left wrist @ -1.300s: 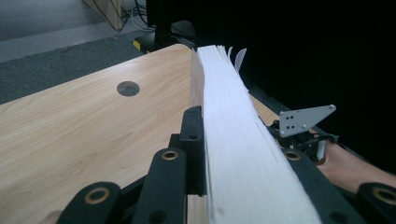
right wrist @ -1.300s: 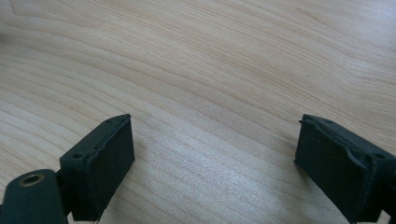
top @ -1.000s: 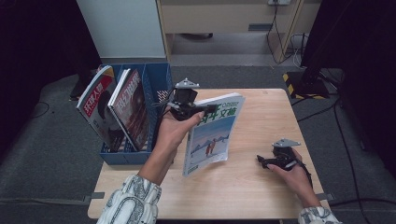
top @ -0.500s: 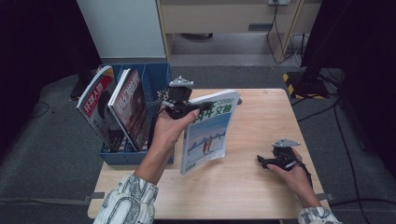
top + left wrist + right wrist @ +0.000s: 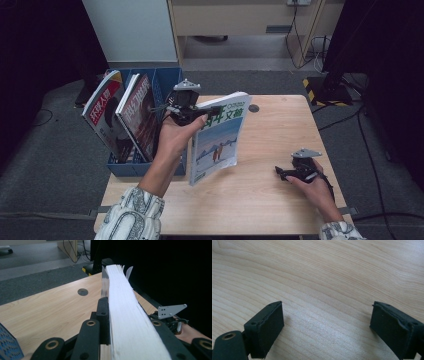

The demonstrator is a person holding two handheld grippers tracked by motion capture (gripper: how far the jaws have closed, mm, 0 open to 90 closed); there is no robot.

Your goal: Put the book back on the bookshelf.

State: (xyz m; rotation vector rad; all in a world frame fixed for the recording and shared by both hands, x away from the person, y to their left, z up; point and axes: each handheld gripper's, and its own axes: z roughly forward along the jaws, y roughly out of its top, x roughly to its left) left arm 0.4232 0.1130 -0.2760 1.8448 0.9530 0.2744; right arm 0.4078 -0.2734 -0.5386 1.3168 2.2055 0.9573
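The left tongs (image 5: 207, 111) clamp the top edge of a magazine (image 5: 218, 136), holding it upright and tilted above the wooden surface (image 5: 270, 200), just right of the blue rack (image 5: 165, 82). In the left gripper view the jaws press both sides of the white page block (image 5: 125, 315). Two other magazines (image 5: 125, 117) lean in the rack at the surface's left edge. The right tongs (image 5: 283, 173) rest low on the surface near its right side, well apart from the magazine, jaws spread wide with bare wood (image 5: 324, 290) between them.
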